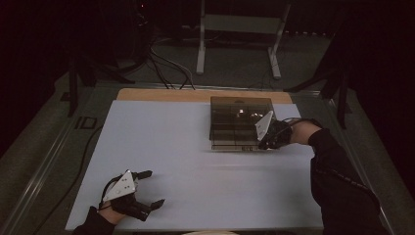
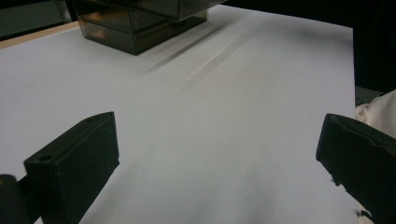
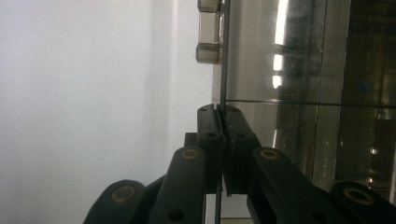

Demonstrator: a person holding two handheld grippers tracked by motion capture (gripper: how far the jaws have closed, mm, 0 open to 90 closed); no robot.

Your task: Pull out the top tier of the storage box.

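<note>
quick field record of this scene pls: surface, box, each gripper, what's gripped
surface: white sheet over a wooden table
box: smoky clear plastic box, compartments inside, far right of the sheet
right gripper: at the box's near right corner, jaws pinched on its thin lid edge
left gripper: resting on the sheet near left, jaws wide apart, nothing between them
contact: right only
</note>
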